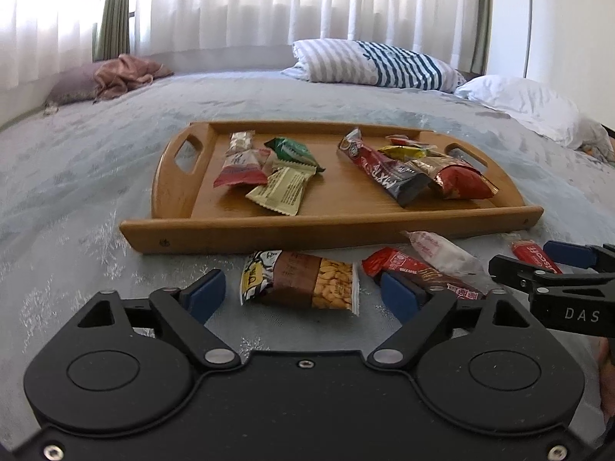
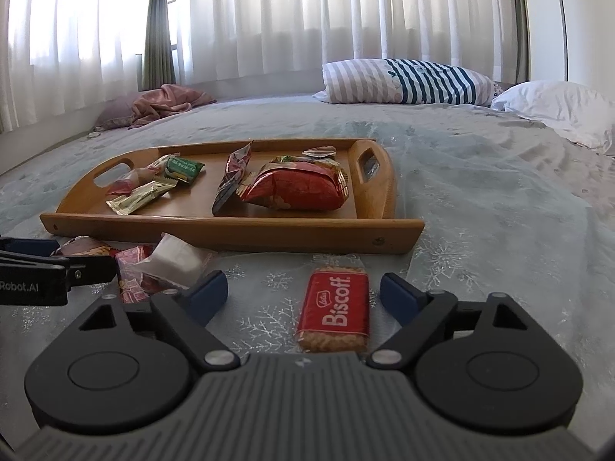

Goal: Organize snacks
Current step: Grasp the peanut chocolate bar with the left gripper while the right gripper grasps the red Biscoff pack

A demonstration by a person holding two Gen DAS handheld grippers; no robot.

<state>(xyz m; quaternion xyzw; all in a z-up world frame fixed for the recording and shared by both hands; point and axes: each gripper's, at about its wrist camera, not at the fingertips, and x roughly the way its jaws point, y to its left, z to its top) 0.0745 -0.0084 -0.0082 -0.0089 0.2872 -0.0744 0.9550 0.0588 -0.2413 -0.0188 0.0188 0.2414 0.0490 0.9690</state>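
Observation:
A peanut snack packet [image 1: 300, 284] lies on the bedspread between the blue pads of my left gripper [image 1: 303, 294], which stands open with a gap on each side. A red Biscoff biscuit [image 2: 334, 307] lies between the pads of my right gripper [image 2: 303, 294], also open and not touching it. Between the two grippers lie a red wafer bar [image 1: 415, 269] and a white wrapped sweet [image 1: 442, 253]. Just beyond is a wooden tray [image 1: 307, 230] holding several snack packets in a left and a right group. The same tray [image 2: 230, 230] shows in the right wrist view.
Everything rests on a pale blue bedspread [image 2: 499, 211]. A striped pillow [image 1: 376, 65] and a white pillow [image 1: 530, 103] lie at the far right, a pink blanket [image 1: 127, 75] at the far left. White curtains hang behind the bed.

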